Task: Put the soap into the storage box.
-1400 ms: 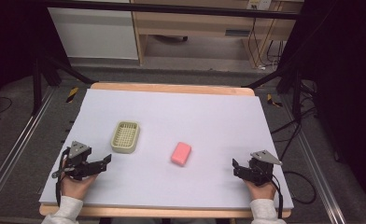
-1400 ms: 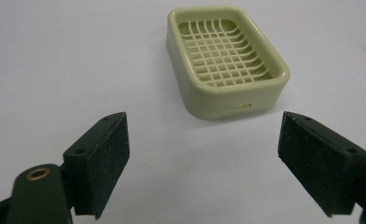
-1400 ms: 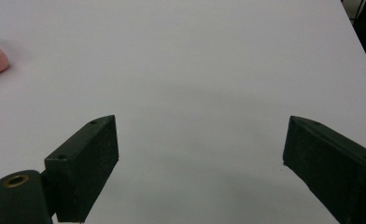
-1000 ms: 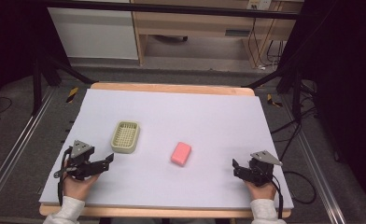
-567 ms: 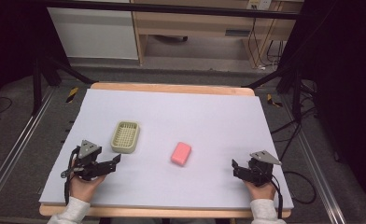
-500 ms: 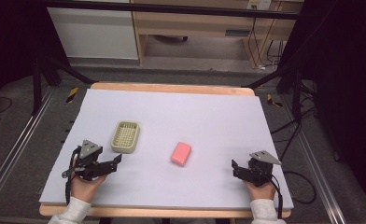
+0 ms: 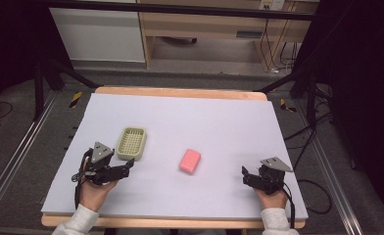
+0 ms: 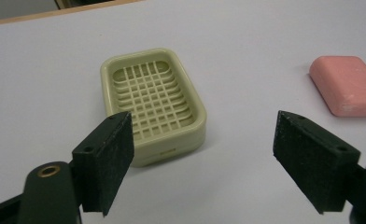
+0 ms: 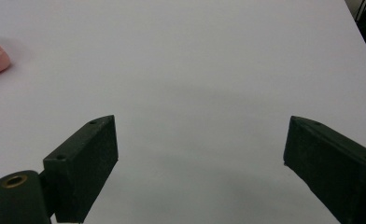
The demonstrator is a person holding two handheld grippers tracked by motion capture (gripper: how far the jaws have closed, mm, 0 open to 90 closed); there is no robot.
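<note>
Black pads: the left tool (image 7: 126,168) has its jaws spread wide with nothing between them; they have just been closing a shade, and the gap is still broader than the dish ahead.
Left tool aim: in the left gripper view the left-hand pad (image 8: 107,161) overlaps the near corner of the soap dish (image 8: 152,102), apparently just short of it, though contact cannot be ruled out from this angle.
Right tool: the right tool (image 7: 249,176) rests low near the tabletop's right front, jaws equally wide and empty, pointing across bare surface.
Soap dish: pale green, slotted grid floor, sitting flat on the left half of the tabletop (image 7: 219,122), just beyond the left tool.
Soap: a pink bar (image 7: 190,160) lies flat near the middle, well apart from the dish and between the two tools.
Step in hand: most likely the left tool is lining up on the dish, either to steady it or to move it.
Doing it well: centre the dish between the pads first, since it sits off to the left of the gap; take it across its short sides, on the solid rim and not the grid; come in low and level so the light plastic does not skate away.
Risk: one pad arriving first would push the dish askew.
</note>
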